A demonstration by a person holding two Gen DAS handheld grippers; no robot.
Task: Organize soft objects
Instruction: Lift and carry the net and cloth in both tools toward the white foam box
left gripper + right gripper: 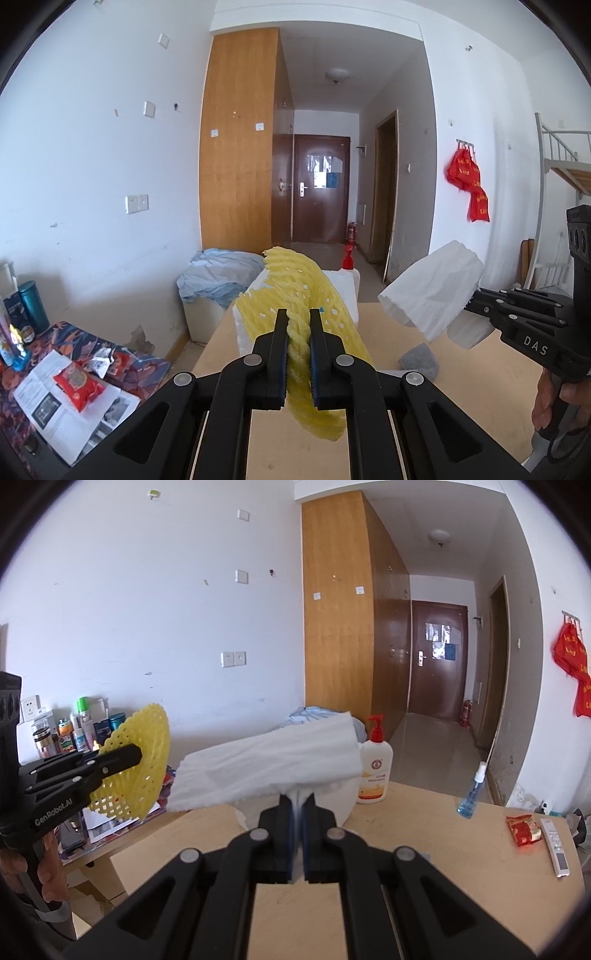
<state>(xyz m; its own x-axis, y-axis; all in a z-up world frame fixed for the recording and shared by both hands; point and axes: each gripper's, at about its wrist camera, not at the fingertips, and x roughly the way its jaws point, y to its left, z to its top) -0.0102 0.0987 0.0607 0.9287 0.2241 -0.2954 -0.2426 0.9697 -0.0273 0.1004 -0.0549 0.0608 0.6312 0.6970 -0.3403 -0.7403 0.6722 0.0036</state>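
Note:
My left gripper (298,317) is shut on a yellow foam net (295,291) and holds it up above the wooden table (472,384). The net also shows in the right wrist view (140,764), with the left gripper (135,757) at the left. My right gripper (298,799) is shut on a white cloth (269,768) that hangs folded over its tips. The cloth (432,288) and right gripper (471,301) show at the right of the left wrist view. A white foam box (347,291) stands behind the net. A grey soft lump (419,360) lies on the table.
A lotion pump bottle (375,764), a blue spray bottle (471,794), a red snack pack (524,830) and a remote (556,845) are on the table. A side table (136,373) at the left holds papers and bottles. Blue cloth (221,277) lies on a box beyond.

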